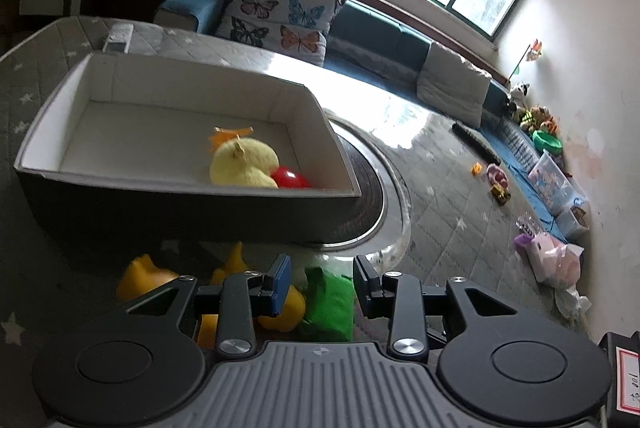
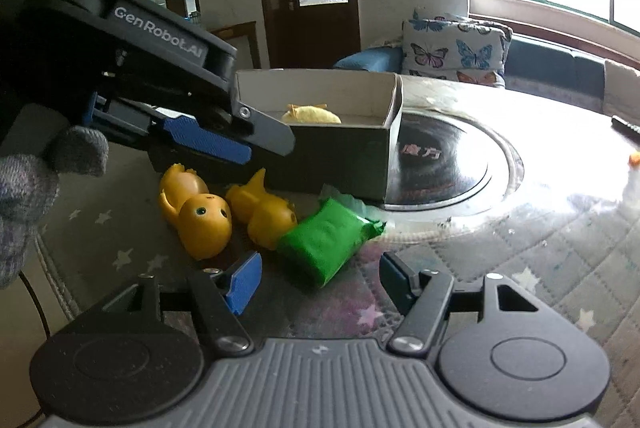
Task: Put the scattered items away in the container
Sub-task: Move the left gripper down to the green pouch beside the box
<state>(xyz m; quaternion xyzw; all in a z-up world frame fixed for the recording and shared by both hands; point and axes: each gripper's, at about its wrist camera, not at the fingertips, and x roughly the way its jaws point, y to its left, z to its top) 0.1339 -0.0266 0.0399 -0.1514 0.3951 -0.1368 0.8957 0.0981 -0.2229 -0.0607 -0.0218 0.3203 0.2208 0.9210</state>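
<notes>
A dark box with a white inside (image 1: 52,108) (image 2: 394,96) stands on the table and holds a yellow plush toy (image 1: 242,162) (image 2: 312,115) and a red ball (image 1: 289,178). In front of it lie two orange-yellow toy figures (image 2: 200,216) (image 2: 266,210) and a green packet (image 2: 328,242) (image 1: 330,302). My left gripper (image 1: 322,284) is open, above the packet and the nearer figure (image 1: 282,310); it also shows in the right wrist view (image 2: 208,138). My right gripper (image 2: 320,282) is open, close in front of the green packet.
A round black glass plate with a metal rim (image 2: 452,164) sits under the box's right end. A quilted star cloth (image 2: 520,268) covers the table. A butterfly cushion (image 1: 280,16) and sofa lie behind. A dark remote (image 2: 626,126) lies at far right.
</notes>
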